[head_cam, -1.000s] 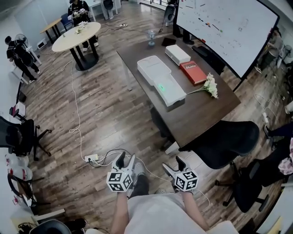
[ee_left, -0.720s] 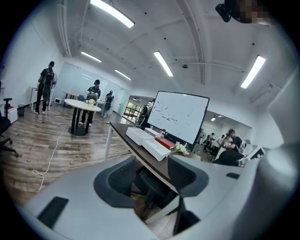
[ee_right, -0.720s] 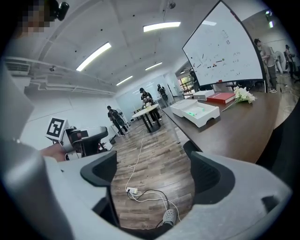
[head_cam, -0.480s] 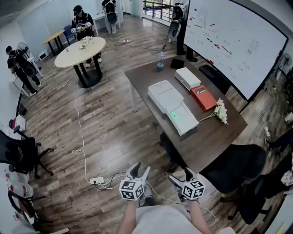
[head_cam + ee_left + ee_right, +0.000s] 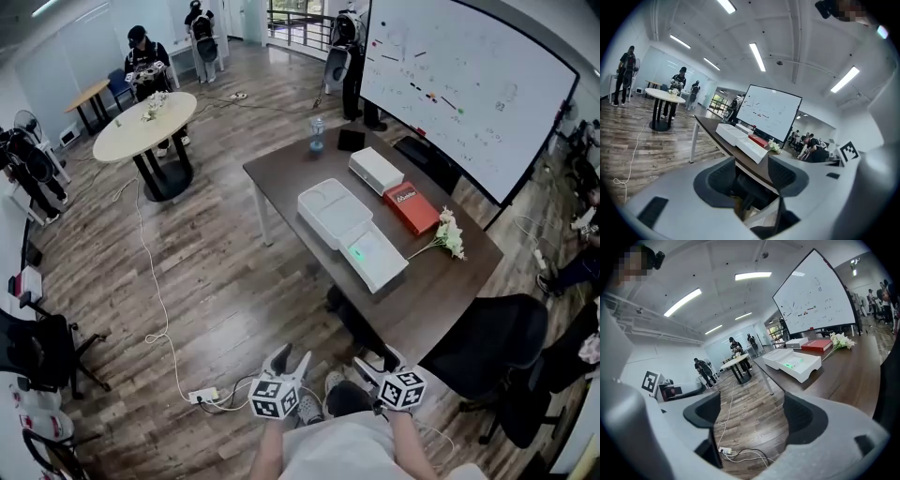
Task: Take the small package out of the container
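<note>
A long white container lies on the dark brown table, with a small green package in its near half. The right gripper view shows the container and the package ahead to the right; in the left gripper view the container sits far ahead. Both grippers are held low in front of the person, well short of the table. My left gripper is open and empty. My right gripper is open too; its jaws have just been closing a little with nothing between them.
On the table behind the container are a white box, a red book, white flowers and a glass. A black office chair stands right of me. A power strip and cable lie on the floor. People stand by a round table.
The person has walked forward towards the table. Both grippers came along and now sit lower in the head view. The table, chair and power strip have slid down the picture.
</note>
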The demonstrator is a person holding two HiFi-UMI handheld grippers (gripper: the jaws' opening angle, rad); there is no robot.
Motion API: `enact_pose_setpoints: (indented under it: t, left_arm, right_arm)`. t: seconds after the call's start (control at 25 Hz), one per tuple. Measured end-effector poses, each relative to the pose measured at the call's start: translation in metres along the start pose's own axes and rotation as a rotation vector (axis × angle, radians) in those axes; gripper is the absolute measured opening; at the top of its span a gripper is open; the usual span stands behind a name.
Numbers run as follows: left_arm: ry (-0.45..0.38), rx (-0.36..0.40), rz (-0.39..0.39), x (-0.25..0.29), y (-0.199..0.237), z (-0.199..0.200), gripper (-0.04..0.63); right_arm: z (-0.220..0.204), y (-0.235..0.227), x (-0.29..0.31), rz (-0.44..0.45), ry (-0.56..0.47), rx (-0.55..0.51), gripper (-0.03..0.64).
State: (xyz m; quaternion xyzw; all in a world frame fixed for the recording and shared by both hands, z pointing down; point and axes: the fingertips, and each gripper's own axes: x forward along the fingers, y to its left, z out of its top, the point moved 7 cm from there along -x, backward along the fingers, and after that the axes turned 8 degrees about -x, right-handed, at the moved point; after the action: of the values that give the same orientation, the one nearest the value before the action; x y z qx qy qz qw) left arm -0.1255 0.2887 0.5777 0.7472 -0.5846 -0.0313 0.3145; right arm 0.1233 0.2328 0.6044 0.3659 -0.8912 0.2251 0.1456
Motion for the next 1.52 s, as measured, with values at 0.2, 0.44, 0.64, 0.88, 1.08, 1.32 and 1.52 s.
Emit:
enact_pose_setpoints:
  t: [0.2, 0.44, 0.64, 0.88, 1.08, 1.32, 1.52]
  left_arm:
    - [-0.032, 0.010, 0.019, 0.003, 0.017, 0.017, 0.209]
    - [-0.058, -0.022, 0.110, 0.011, 0.069, 0.044, 0.209]
    - [-0.070, -0.029, 0.150, 0.038, 0.096, 0.071, 0.207]
    - [-0.029, 0.012, 0.109, 0.095, 0.099, 0.098, 0.207]
    - [0.009, 0.053, 0.066, 0.141, 0.094, 0.121, 0.207]
    - [0.050, 0.087, 0.030, 0.197, 0.088, 0.144, 0.207]
    - [0.061, 0.110, 0.012, 0.241, 0.092, 0.167, 0.204]
  right_arm:
    - [0.009, -0.018, 0.015, -0.026, 0.005, 0.003, 0.423]
    - [0.036, -0.050, 0.050, -0.054, -0.002, 0.000, 0.420]
    - [0.060, -0.084, 0.076, -0.093, -0.017, 0.026, 0.413]
    - [0.085, -0.114, 0.114, -0.107, -0.029, 0.043, 0.405]
    - [0.102, -0.146, 0.147, -0.127, -0.012, 0.055, 0.403]
    - [0.130, -0.186, 0.173, -0.130, -0.004, 0.031, 0.403]
    - [0.151, -0.225, 0.196, -0.140, -0.001, 0.035, 0.403]
